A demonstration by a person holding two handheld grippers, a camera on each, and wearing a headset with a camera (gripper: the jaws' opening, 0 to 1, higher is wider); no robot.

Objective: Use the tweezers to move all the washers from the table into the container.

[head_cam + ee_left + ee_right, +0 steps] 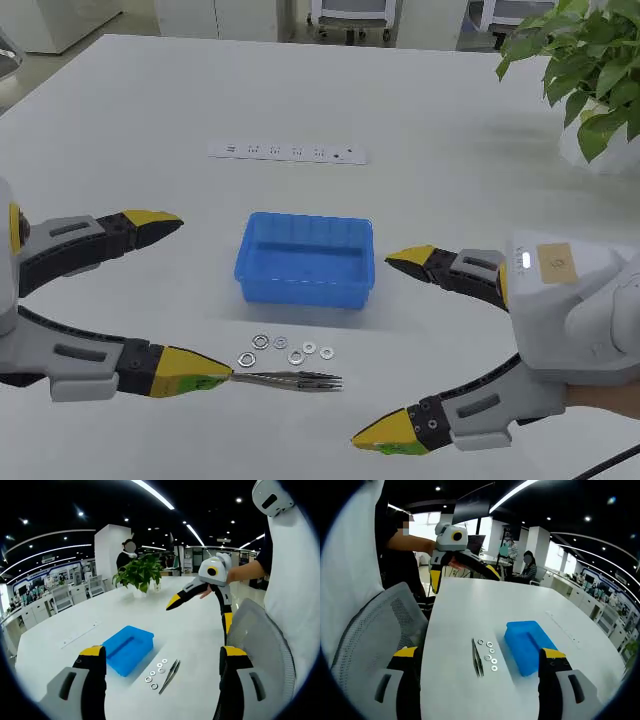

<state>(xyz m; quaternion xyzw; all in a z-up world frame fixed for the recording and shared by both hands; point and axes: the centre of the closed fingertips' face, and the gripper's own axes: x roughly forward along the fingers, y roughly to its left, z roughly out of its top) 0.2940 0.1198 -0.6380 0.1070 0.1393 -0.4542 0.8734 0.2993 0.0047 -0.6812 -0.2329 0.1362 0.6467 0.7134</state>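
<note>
1. Left gripper (204,298): jaws spread wide, holding nothing. In the head view its lower jaw tip meets the butt end of the tweezers (290,379); contact cannot be confirmed.
2. Tweezers: flat on the table (140,130), tips pointing right, just in front of the washers (285,349).
3. Washers: 6, in a loose cluster on the table between the tweezers and the container (300,285), touching neither.
4. Container: blue, open-topped, just behind the washers. No washer is visible inside.
5. Right gripper (372,350): jaws spread wide, holding nothing, to the right of the container.

Step in hand, as judged: tool pickup. No transfer has begun.

Next move calls for closing a gripper across the tweezers' arms near the butt end. The tips must remain free to pinch 1 washer at a time.
</note>
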